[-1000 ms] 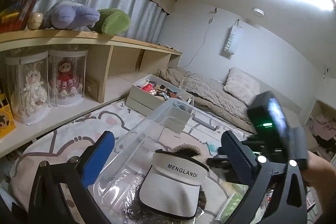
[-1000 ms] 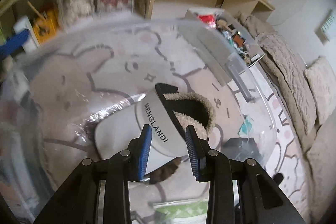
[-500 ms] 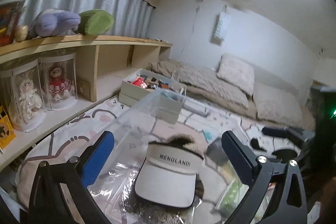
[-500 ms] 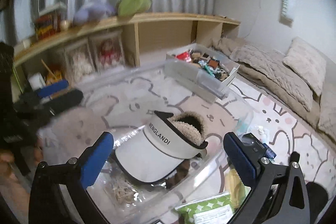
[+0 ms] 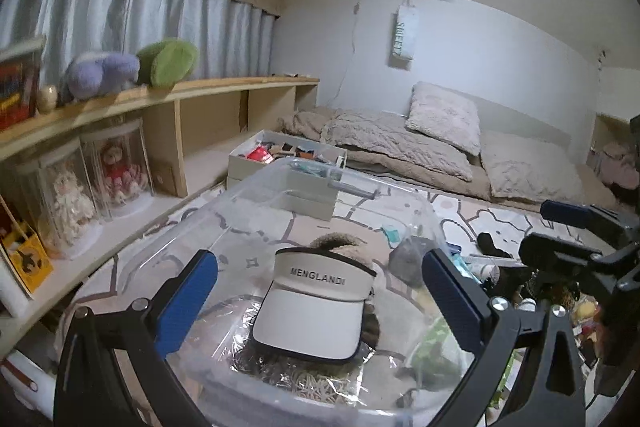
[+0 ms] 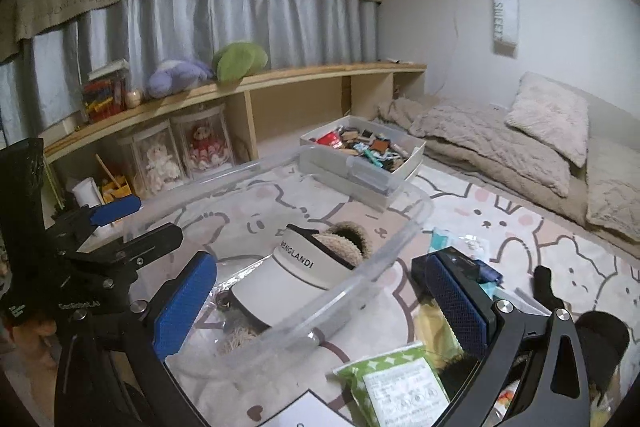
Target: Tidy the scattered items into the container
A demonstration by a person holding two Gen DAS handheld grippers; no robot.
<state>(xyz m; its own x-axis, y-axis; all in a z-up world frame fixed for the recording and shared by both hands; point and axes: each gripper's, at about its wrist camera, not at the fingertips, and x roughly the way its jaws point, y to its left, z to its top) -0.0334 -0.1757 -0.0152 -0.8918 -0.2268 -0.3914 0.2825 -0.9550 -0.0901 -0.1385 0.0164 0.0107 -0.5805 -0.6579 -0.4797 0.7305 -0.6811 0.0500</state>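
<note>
From my left gripper (image 5: 318, 301), fingers wide and empty, I looked into the clear bin (image 5: 404, 205) at the white visor (image 5: 310, 311) lying inside it, while only my right camera showed the green packet (image 6: 400, 383) and black sock (image 6: 546, 287) loose on the rug (image 6: 500, 223) beside the bin's right edge. A second earlier my right gripper (image 6: 320, 307) had been nearly closed over the visor; now its fingers stood wide and empty, outside the bin.
</note>
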